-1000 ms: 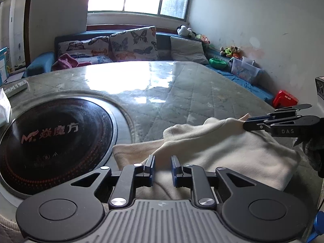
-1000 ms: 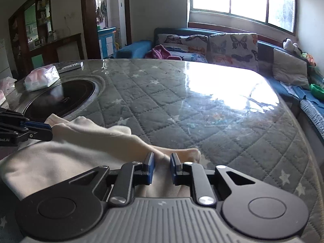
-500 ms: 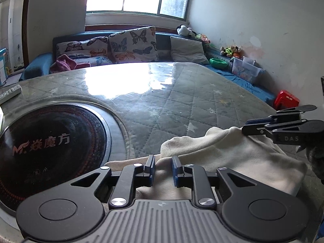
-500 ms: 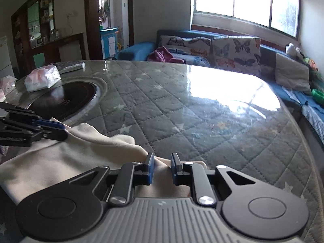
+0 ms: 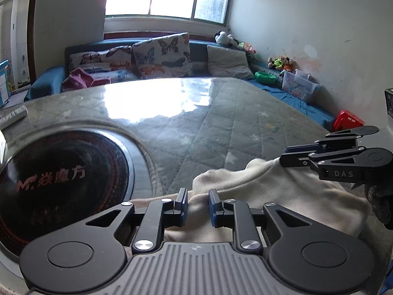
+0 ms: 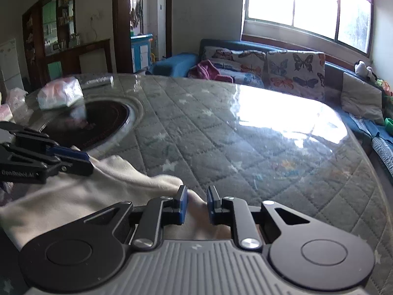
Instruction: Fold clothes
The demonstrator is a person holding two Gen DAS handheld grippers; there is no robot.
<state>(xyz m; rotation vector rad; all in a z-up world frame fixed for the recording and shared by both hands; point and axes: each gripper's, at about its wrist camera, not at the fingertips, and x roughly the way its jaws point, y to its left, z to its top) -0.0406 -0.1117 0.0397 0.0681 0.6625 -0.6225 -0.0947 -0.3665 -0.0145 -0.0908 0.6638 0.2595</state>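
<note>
On the quilted table beside a black induction hob, the left gripper and right gripper, jaws narrowed onto cloth, each pinch an edge of the cream garment, apparently keeping it taut for a fold.

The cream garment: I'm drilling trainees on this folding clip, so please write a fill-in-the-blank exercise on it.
1. The cream garment is pinched by both the left gripper and the ____ gripper.
2. The black round cooktop lies to the garment's ____ in the left wrist view.
3. The sofa cushions are printed with ____.

Missing words: right; left; butterflies
</note>
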